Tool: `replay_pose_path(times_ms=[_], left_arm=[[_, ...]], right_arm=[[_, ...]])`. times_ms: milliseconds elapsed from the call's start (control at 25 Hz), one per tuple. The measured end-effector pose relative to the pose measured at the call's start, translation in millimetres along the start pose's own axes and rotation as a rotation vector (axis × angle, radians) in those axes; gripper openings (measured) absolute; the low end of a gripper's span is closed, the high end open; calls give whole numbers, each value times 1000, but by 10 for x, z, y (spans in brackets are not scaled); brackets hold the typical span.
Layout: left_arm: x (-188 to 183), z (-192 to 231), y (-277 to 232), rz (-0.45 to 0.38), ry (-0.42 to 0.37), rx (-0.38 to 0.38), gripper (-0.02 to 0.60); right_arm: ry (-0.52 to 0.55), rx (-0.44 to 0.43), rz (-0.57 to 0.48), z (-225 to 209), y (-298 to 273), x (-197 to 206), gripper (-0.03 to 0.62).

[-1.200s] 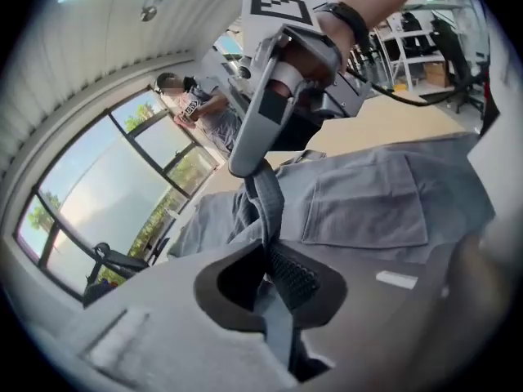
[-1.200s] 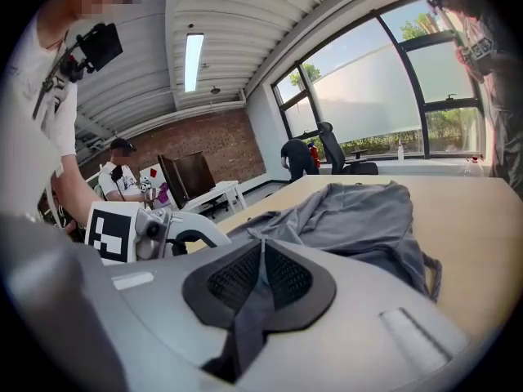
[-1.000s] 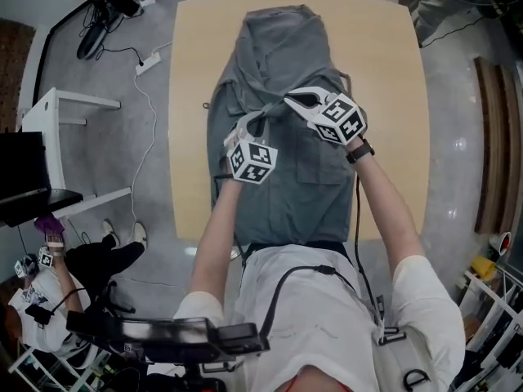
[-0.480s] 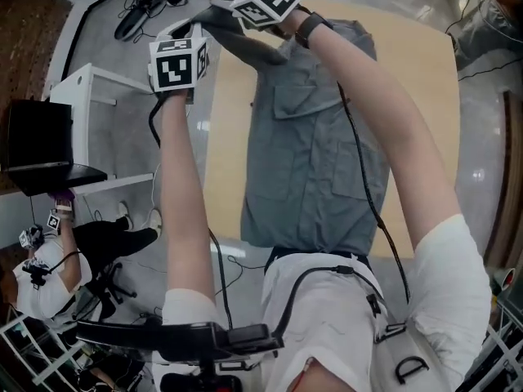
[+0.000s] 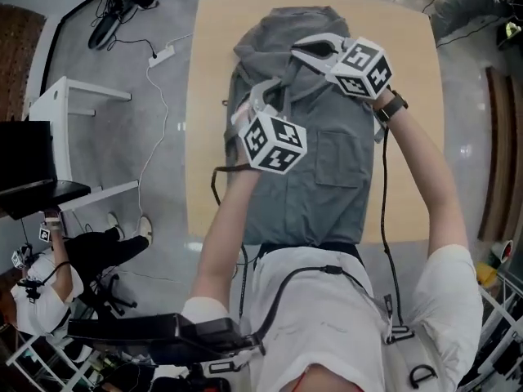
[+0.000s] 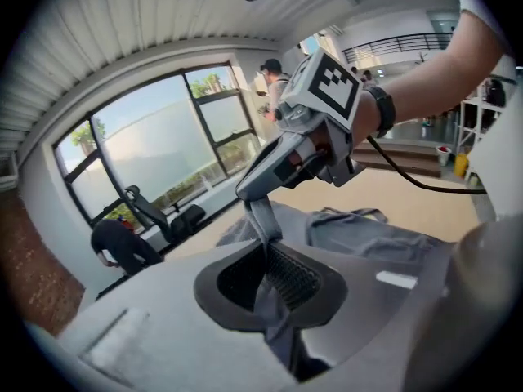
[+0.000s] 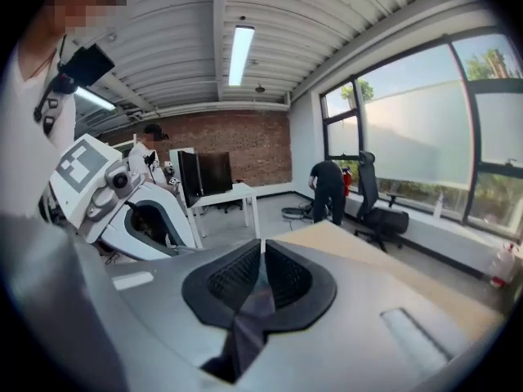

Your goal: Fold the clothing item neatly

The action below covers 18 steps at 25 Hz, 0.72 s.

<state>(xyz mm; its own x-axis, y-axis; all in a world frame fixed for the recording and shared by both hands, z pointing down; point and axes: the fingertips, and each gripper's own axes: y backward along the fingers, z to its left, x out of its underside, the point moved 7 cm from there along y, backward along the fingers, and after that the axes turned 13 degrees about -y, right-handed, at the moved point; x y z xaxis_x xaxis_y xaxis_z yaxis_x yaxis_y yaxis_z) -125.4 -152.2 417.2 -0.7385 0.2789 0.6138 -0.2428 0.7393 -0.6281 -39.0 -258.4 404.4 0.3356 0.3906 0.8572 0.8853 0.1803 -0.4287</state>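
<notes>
— Grey shirt, location?
— Lengthways on my table, hem at near edge; bare wood wider on right.
— Jaws?
— Left gripper, right gripper: I log both clenched on shirt cloth.

White short-sleeved T-shirt, black cable looping across the chest, second black lead running along the right arm, dark wristwatch, white-shelled left gripper and right gripper, black ribbed pads, black-and-white square-marker cubes.
</notes>
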Motion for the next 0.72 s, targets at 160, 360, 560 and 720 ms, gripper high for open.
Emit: replay_pose_path(times_ms=[160, 360, 560, 720], left_arm=[[-28, -1441, -426, 39, -112, 239, 15], [212, -2694, -696, 117, -323, 389, 16], [424, -2986, -731, 181, -322, 425, 59], [394, -2788, -598, 171, -160, 406, 84]], right_arm=[[-138, 151, 127, 0, 627, 1467, 23], [-251, 288, 258, 203, 982, 2803, 25], [-362, 425, 246, 248, 1018, 3302, 79], [-461, 499, 105, 189, 1252, 3233, 132]])
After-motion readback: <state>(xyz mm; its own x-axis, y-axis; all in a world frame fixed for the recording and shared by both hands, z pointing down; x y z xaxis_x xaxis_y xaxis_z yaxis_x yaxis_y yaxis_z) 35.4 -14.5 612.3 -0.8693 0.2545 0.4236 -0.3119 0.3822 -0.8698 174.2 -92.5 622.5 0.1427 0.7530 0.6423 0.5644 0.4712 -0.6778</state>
